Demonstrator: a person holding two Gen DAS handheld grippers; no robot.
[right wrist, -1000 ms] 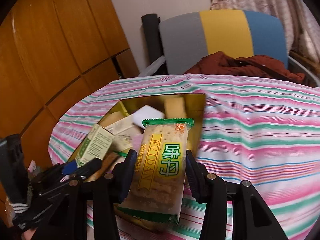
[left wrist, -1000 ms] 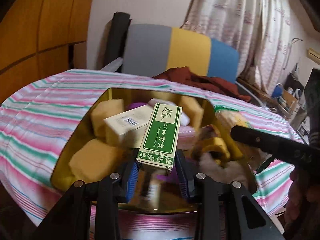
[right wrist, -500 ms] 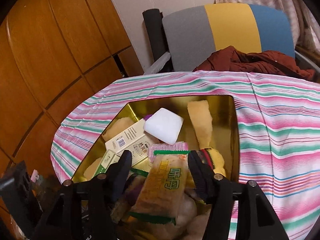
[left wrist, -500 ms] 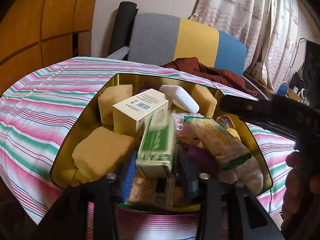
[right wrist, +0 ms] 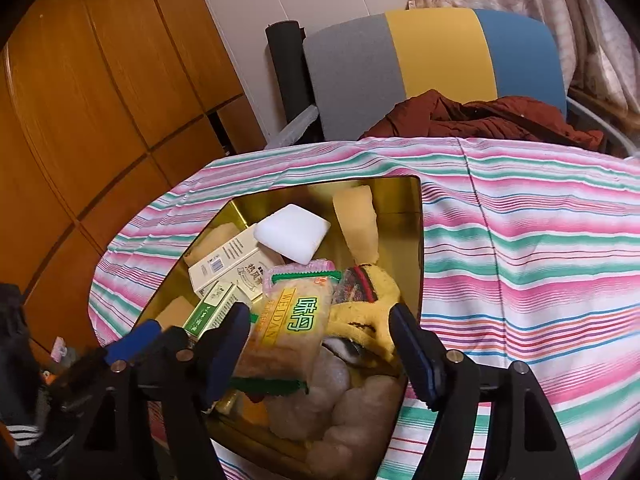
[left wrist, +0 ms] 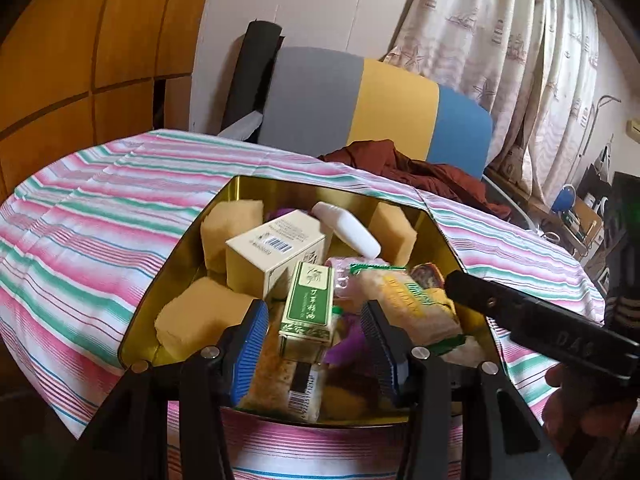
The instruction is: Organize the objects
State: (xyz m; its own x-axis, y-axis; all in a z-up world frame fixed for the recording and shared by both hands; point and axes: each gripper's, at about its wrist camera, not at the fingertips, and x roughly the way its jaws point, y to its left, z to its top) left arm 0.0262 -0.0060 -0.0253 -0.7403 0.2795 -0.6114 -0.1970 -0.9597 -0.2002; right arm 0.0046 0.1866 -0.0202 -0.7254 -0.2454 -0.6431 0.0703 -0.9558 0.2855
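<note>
A gold tin (left wrist: pixel 168 280) sits on the striped tablecloth, filled with several items. A green and white box (left wrist: pixel 308 304) lies on the pile inside, between the blue pads of my left gripper (left wrist: pixel 314 320); the jaws are opening and the pads stand clear of it. In the right wrist view a yellow cracker packet (right wrist: pixel 296 320) rests in the tin (right wrist: pixel 420 240) between the fingers of my right gripper (right wrist: pixel 320 316), whose jaws are also opening. The right gripper (left wrist: pixel 540 328) reaches over the tin's right side; the left gripper (right wrist: pixel 136 340) shows at lower left.
Yellow sponges (left wrist: pixel 200 316), a cream box (left wrist: pixel 276 248), a white bottle (left wrist: pixel 348 228) and a yellow plush piece (right wrist: pixel 372 300) fill the tin. Behind the table stands a grey, yellow and blue chair (left wrist: pixel 380 108) with a brown garment (left wrist: pixel 420 172). A person's hand (left wrist: pixel 580 400) holds the right gripper.
Both grippers opened and let go. The green box dropped from upright in the left jaws onto the pile. The cracker packet went down into the tin and left the right pads.
</note>
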